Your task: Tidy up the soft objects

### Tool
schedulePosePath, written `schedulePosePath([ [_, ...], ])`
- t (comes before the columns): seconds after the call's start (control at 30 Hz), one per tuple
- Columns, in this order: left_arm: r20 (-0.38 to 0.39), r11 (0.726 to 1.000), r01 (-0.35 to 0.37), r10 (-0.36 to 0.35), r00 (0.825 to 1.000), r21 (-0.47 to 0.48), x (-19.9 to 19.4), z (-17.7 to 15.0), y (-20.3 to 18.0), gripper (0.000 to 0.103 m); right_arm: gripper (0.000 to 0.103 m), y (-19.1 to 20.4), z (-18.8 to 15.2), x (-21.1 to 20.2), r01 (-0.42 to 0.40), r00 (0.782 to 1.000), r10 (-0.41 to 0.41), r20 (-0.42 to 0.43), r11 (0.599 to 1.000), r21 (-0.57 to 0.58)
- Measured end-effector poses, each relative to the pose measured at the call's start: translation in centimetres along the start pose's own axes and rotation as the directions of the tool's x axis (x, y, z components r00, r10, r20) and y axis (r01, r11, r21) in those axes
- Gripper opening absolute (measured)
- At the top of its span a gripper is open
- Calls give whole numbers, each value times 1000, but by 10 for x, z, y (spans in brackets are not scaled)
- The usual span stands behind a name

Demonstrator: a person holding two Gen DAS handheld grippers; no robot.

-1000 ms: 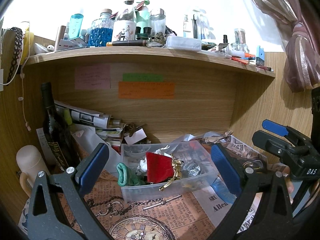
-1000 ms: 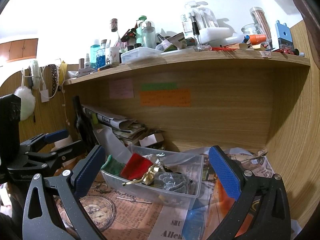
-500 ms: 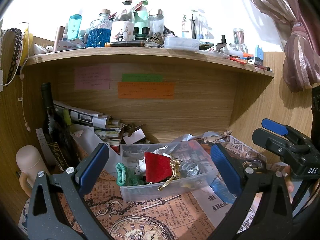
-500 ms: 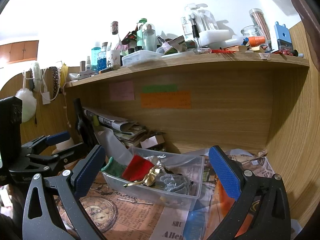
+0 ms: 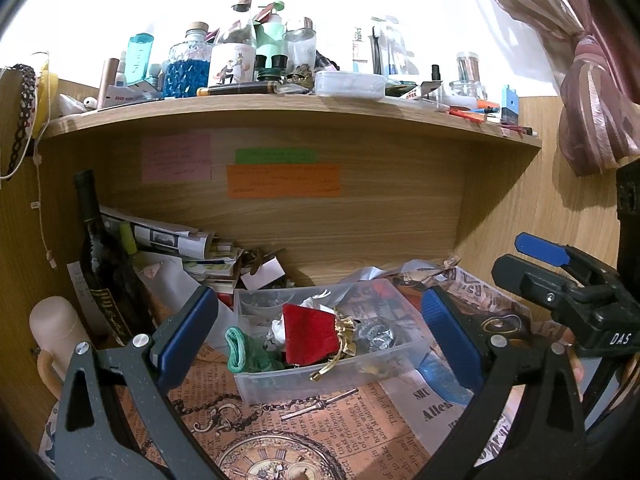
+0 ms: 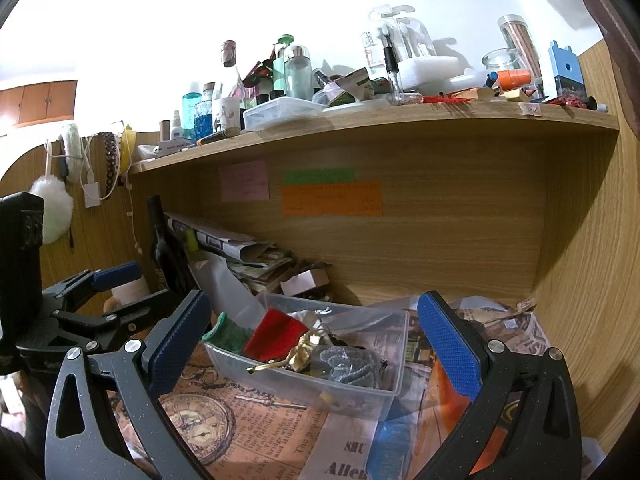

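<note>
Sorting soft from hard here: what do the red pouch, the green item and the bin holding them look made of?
Red pouch: seemingly matte, velvety fabric, creased, with a shiny gold tie. Green item: likely knitted textile, with a ribbed cuff. Clear rectangular bin: rigid translucent plastic; its contents show through the walls.

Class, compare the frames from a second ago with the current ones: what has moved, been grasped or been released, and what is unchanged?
Almost nothing changed. The right wrist view drifts a little, so the right claw shifted slightly. Nothing was grasped or released. Both it and the left claw stay open and empty before the clear bin, with the red pouch still inside.
</note>
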State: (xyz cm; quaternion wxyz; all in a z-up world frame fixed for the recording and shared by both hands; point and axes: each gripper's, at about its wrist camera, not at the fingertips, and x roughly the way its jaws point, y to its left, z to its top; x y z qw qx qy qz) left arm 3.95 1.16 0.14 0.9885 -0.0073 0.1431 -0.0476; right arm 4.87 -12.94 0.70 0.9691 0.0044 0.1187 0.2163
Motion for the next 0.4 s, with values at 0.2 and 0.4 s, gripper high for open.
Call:
schedulePosePath([
  [0.2,-5,1000,7,-7,1000,8,0,0,-2,103,103,-1,-1,2,-1,1000,1,-4,1000,3],
  [0.4,-5,1000,4,-4,1000,-4,1,0,1,103,103,0,-4,6,0,1000,0,-16,1000,4],
])
